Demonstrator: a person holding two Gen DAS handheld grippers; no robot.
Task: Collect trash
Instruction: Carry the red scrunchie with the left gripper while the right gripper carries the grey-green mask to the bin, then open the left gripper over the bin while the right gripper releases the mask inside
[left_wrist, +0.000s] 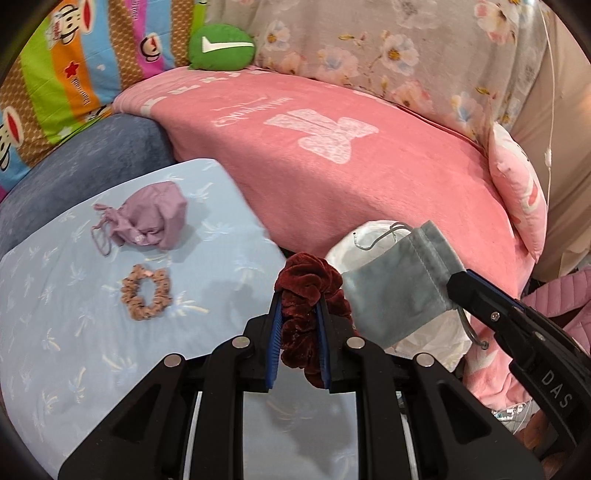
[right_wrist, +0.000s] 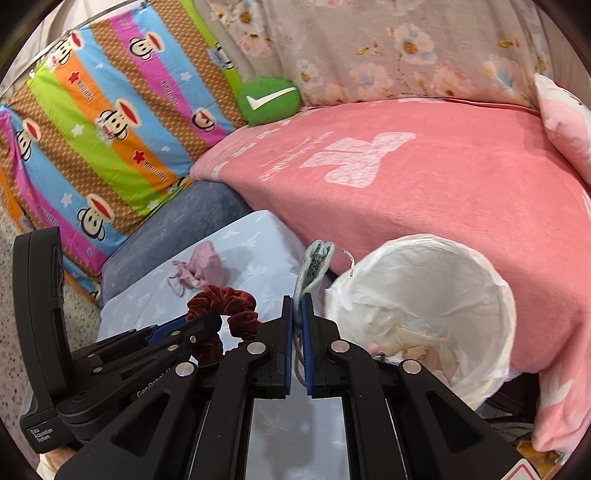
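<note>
While both tools carry loads beside the bin, the entries read:
Landmark: white-lined bin (right_wrist: 491, 295), standing against the pink blanket (left_wrist: 351, 177).
Left tool (left_wrist: 298, 306): clamped on the dark red scrunchie (left_wrist: 308, 280), held just left of the bin, seemingly ready to drop in.
Right tool (right_wrist: 297, 306): pinched shut on the grey pouch (left_wrist: 399, 284), hanging over the bin's near-left rim.
Purple pouch (left_wrist: 147, 221): on the blue sheet (left_wrist: 55, 314), well left of the bin, uncollected.
Brown scrunchie (left_wrist: 146, 292): left of the bin, nearer than the purple pouch.
Bin contents: crumpled scraps at the bottom.
</note>
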